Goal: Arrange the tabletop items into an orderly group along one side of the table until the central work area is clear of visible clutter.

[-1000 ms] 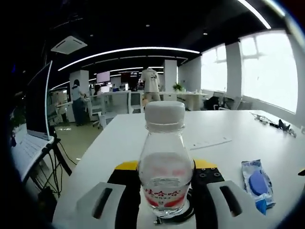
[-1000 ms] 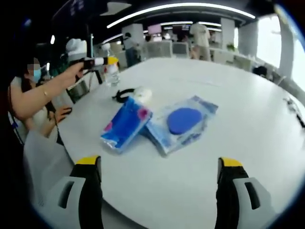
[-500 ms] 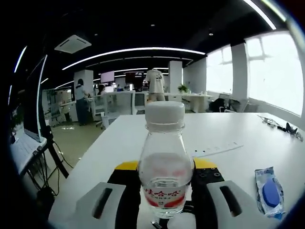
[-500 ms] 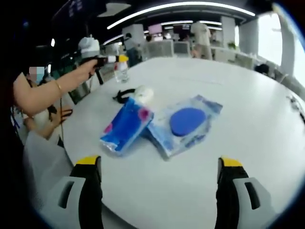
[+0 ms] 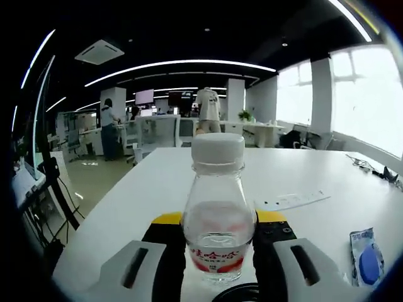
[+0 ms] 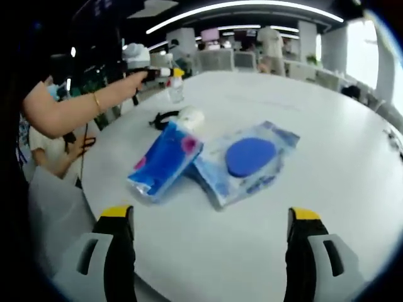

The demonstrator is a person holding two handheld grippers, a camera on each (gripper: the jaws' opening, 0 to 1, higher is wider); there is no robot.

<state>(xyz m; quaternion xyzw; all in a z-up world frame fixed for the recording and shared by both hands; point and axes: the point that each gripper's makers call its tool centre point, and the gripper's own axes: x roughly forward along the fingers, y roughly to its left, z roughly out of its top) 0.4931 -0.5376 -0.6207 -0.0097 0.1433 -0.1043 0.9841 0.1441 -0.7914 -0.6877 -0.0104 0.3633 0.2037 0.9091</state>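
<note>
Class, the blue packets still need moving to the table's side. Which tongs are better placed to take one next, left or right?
Right. The right tongs are open with the packets just ahead; the left tongs already hold the bottle.

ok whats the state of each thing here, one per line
water bottle: capped, upright, clamped in the left gripper
right gripper: open, empty
blue tissue pack: lying flat, unopened
blue sponge packet: sealed, flat, touching the tissue pack
black cable: loose on the table

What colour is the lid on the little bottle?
White. The bottle cap shows best in the left gripper view, held up close.
</note>
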